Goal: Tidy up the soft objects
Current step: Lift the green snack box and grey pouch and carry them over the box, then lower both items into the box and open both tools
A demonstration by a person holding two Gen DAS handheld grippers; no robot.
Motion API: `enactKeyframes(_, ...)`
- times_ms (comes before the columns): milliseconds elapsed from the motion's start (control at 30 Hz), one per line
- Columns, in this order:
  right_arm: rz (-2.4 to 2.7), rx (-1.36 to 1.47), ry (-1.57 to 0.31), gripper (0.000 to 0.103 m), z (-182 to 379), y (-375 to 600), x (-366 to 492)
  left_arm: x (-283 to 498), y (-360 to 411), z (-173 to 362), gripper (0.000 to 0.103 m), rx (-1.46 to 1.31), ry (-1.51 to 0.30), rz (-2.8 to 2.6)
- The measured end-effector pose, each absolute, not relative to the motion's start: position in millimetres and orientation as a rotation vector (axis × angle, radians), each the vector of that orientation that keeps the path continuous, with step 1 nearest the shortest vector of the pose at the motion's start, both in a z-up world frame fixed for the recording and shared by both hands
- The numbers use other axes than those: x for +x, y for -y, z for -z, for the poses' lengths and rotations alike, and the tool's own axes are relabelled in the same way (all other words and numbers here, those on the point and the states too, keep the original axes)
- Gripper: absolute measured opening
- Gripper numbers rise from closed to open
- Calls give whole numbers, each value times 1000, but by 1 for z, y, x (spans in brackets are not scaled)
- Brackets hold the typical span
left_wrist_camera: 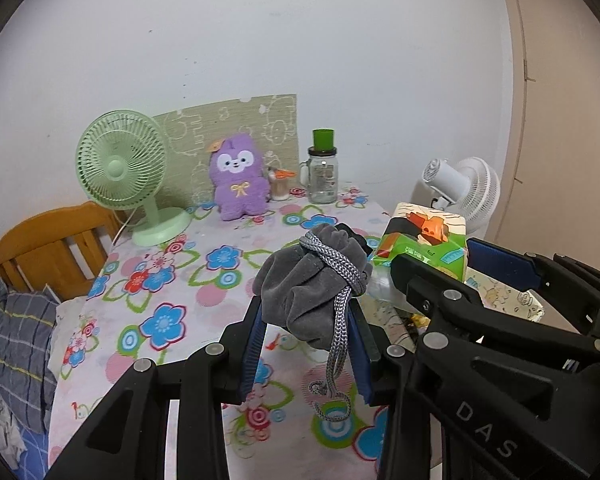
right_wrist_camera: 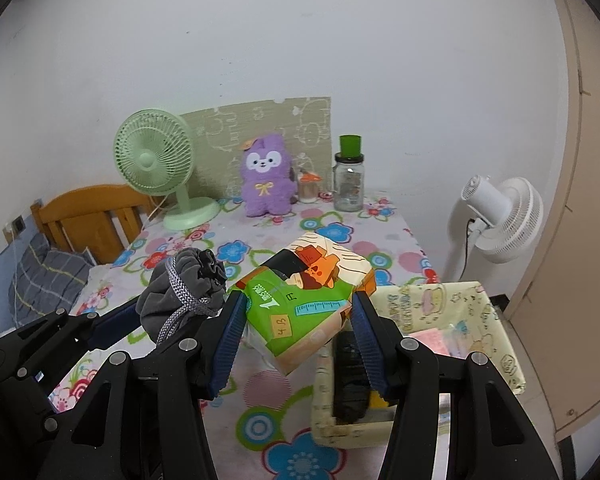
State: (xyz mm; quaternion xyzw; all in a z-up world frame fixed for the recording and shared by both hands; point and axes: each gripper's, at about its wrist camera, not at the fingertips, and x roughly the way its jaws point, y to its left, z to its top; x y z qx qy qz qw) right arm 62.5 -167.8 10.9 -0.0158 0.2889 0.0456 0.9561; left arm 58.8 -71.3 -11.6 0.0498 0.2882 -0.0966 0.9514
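Both grabbers are loaded: left gripper (left_wrist_camera: 306,344) pinches the grey velvet drawstring pouch (left_wrist_camera: 308,284), right gripper (right_wrist_camera: 300,340) clamps the green-and-orange soft tissue pack (right_wrist_camera: 308,296), lifted above the table's right edge, probably headed for the pale yellow fabric bin (right_wrist_camera: 500,344).

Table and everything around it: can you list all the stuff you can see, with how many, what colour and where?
drawstring pouch: 1, grey, held above the table in the left tool
tissue pack: 1, green and orange, held above the table in the right tool
storage box: 1, pale yellow, near right of the table
plush toy: 1, purple, back of the table by the wall
desk fan: 1, light green, back left of the table
glass jar: 1, clear with green lid, right of the plush toy
standing fan: 1, white, right of the table
tablecloth: 1, floral, covering the table
headboard: 1, wooden, left
left tool: 1, black and blue
right tool: 1, black and blue
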Motion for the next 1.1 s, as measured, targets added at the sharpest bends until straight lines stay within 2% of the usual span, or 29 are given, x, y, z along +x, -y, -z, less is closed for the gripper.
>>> enactKeyframes(1100, 56, 43, -648, 57, 26, 287, 90, 106, 186, 56, 40, 162, -695, 361)
